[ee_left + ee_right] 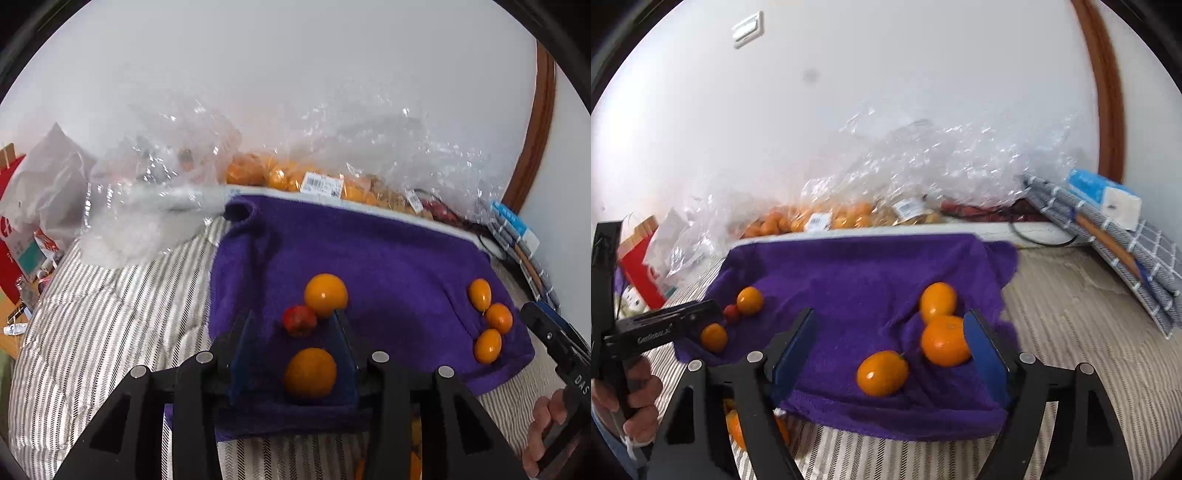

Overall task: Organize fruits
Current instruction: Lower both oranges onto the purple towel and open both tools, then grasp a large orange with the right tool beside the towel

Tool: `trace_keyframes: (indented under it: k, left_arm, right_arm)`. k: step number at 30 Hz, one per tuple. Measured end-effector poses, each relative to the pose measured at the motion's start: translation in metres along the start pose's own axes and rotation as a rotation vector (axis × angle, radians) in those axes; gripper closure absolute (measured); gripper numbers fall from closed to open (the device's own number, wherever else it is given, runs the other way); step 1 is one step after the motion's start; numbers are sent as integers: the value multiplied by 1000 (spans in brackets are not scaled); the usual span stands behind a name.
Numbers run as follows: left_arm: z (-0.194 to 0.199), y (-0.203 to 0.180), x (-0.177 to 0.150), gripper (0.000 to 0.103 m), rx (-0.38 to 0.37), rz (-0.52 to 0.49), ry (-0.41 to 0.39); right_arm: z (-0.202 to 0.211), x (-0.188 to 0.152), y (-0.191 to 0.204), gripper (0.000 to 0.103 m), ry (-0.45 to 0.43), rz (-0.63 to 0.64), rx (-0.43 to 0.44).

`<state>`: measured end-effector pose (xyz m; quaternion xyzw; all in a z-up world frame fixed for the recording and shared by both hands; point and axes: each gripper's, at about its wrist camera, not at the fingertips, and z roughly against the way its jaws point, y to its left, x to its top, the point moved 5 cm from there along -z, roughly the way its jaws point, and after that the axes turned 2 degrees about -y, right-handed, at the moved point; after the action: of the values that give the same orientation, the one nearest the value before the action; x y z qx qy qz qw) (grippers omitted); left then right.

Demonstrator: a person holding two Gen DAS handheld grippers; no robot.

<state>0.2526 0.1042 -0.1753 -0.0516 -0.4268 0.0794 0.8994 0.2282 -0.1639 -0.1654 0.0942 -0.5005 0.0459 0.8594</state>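
Purple towel (369,258) on striped bedding (110,314). Left gripper (291,354) spread wide, one orange (309,373) between its fingers, untouched. Right gripper (886,354) released; three oranges (943,345) at its 1 o'clock. Small red fruit (299,320) at 12 o'clock of the left gripper's orange.

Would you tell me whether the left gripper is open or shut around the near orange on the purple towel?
Open. The left gripper has its blue fingers spread on either side of the near orange, with a gap at the left finger, above the purple towel.
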Motion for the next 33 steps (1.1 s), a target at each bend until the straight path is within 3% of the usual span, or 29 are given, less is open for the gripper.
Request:
trace_keyframes:
  k: [4,7,10,13,15,19,21,25,33]
  left_arm:
    - [8,5,6,63,-2,13,-34]
    - [16,4,9,63,-50,27,-59]
    - [25,7,13,63,-25,23,-105]
    - [33,12,16,63,-48,54,-115]
    - [39,15,19,63,-71,83,-112]
    - [72,19,20,61,-20,87,-122]
    - [90,21,12,52,-22,57,-142]
    - [100,35,-22,52,15,8,-116]
    - [89,69,-55,52,17,109,-68]
  right_arm:
    - [15,9,-4,23,-24,-19,-72]
    - [31,12,0,23,-21,-35,-49]
    - [48,6,9,23,28,-40,0]
    - [61,-4,16,24,66,-58,1]
    - [68,-14,26,32,107,-39,11]
    - [76,-35,47,45,152,13,17]
    - [75,-46,59,48,174,40,37]
    - [64,-66,80,48,215,71,91]
    - [35,-76,93,48,264,66,128]
